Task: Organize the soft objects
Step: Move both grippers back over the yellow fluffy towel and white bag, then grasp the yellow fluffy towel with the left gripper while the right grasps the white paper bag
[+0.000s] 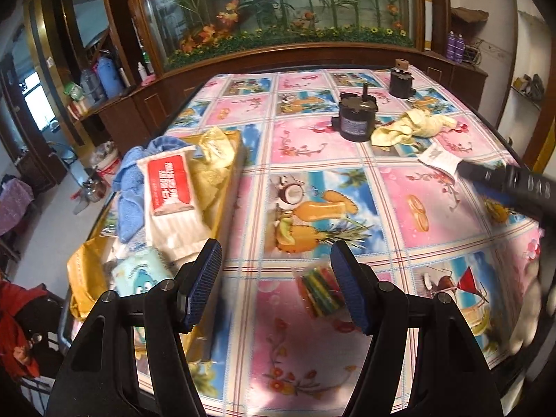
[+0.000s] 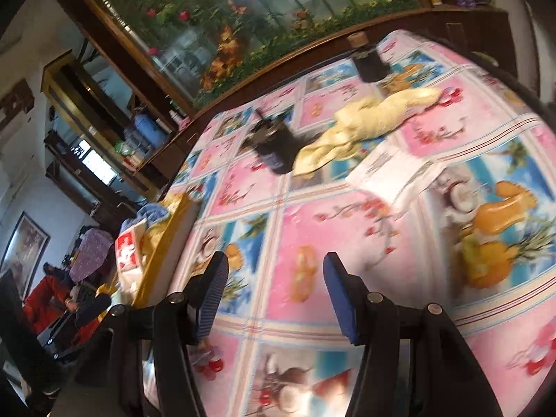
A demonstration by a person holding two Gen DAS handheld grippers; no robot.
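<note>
- While both tools hover over the bench point(image 1: 312, 146) with its fruit-print cloth, the left hand-held gripper point(image 1: 276, 286) has its blue pads apart and nothing between them.
- Just ahead of its right pad lies a small clear packet of coloured strips point(image 1: 321, 292), flat on the cloth and not touched.
- To its left sits a golden tray point(image 1: 85, 274) at the bench edge; inside are a blue towel point(image 1: 130, 187), a white tissue pack with a red label point(image 1: 170, 191), a pale yellow crumpled bag point(image 1: 215, 160) and a small light-blue packet with a cartoon print point(image 1: 142, 274).
- Far ahead and to the right lies a yellow cloth point(image 1: 413, 127), loose on the bench, just beside a black cylindrical can point(image 1: 354, 118); a second dark can point(image 1: 401, 81) stands farther back.
- The right hand-held gripper point(image 2: 276, 293) is likewise parted and empty, above the cloth.
- Ahead of it to the right lies a white paper sheet point(image 2: 396, 177), with the yellow cloth point(image 2: 368, 118) beyond it; this view is blurred.
</note>
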